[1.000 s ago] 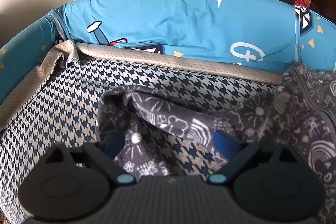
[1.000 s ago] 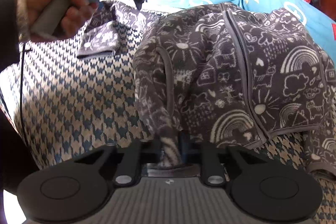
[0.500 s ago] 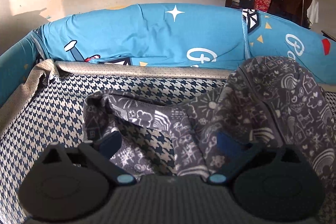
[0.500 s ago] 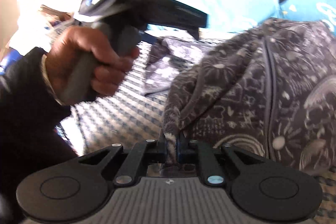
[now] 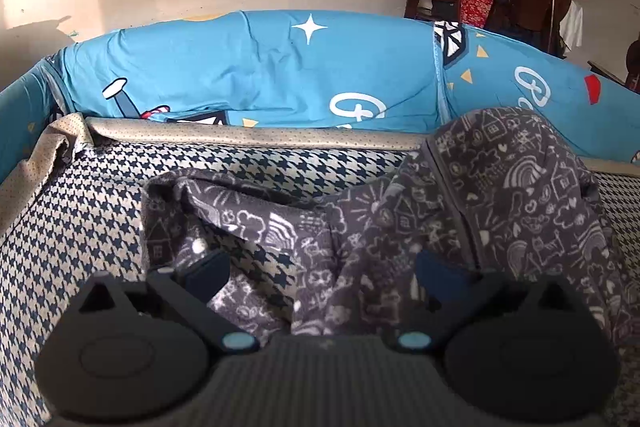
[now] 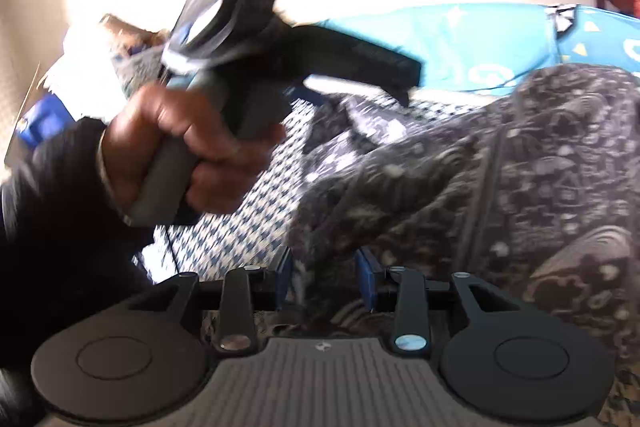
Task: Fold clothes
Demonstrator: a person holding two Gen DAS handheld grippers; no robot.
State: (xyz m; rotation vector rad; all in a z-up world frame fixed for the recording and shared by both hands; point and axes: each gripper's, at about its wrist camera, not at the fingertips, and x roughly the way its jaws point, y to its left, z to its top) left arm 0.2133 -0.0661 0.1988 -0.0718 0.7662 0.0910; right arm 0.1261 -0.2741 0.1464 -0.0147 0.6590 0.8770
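- Two claws are working on one grey doodle-print jacket (image 5: 500, 211), which is lying bunched up on the checked sofa seat (image 5: 80, 219).
- Left claw (image 5: 320, 273) is hanging wide open over the sleeve.
- Right claw (image 6: 326, 281) is sitting partly open around a blurry fold of fabric, not pinching it.
- Blue cushions (image 5: 260, 75) are leaning along the far side.
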